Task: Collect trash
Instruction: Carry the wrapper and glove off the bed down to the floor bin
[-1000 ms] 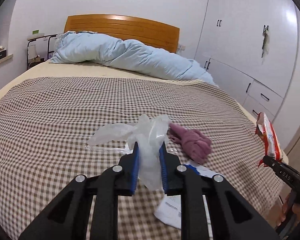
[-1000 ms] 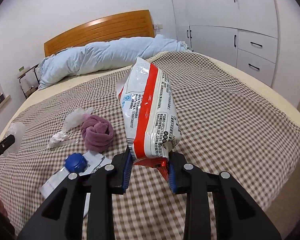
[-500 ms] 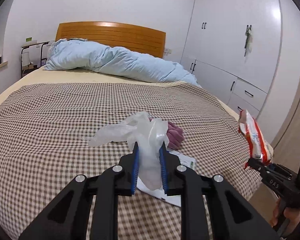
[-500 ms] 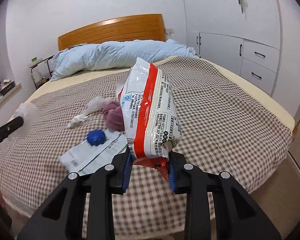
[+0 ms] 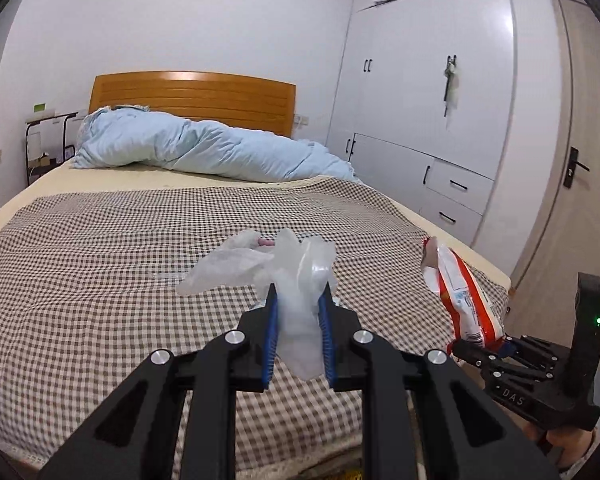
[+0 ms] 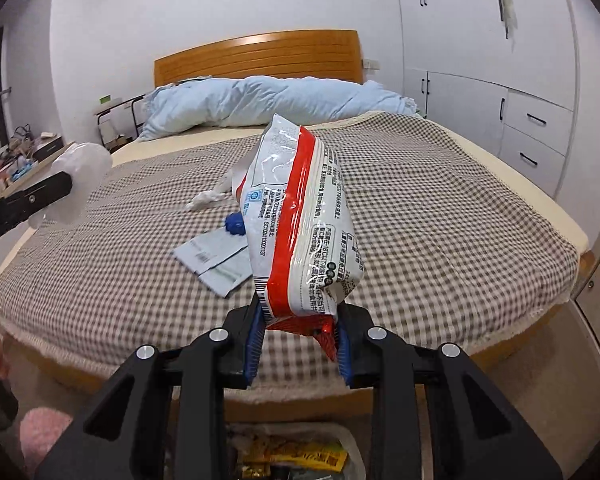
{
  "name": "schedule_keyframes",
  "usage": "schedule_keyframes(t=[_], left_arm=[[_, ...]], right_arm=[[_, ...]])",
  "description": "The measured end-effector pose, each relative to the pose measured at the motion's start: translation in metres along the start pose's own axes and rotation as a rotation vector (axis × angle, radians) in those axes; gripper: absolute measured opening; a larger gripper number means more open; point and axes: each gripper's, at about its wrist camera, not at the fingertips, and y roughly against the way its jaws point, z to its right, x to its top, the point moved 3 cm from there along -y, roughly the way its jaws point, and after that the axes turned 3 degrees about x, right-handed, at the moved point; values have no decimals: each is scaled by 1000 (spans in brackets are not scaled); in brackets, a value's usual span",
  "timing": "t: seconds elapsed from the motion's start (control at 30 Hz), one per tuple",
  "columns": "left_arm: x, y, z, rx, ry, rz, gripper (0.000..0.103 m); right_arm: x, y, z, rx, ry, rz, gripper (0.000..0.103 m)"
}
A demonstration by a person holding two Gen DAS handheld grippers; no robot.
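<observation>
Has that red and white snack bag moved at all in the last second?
Yes. The snack bag, gripped in the right gripper, has drawn back from the bed: its foot edge and a bin now show below.

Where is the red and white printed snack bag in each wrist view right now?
Left wrist view: the red and white printed snack bag is at the right edge, sticking up from the right gripper.
Right wrist view: the bag fills the centre, clamped at its bottom end.
Shared landmark: the orange wooden headboard.

Bin (image 6: 296, 456) cut off below
</observation>
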Motion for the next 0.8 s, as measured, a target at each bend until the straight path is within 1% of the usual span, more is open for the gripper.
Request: schedule_keyframes(t=[0.2,0.37,0.6,0.8], left_arm=[[-18,25,10,-32,-13,-12,16],[-37,40,16,-38,-27,-28,16],[-64,51,26,-54,-57,-63,16],[-90,50,35,-67,-77,-112,16]], right_arm=[[-13,23,-2,10,12,10,30],[-25,37,1,1,15,9,30],[-44,45,5,-14,10,-15,30],[-65,46,11,-27,-4,-46,30]])
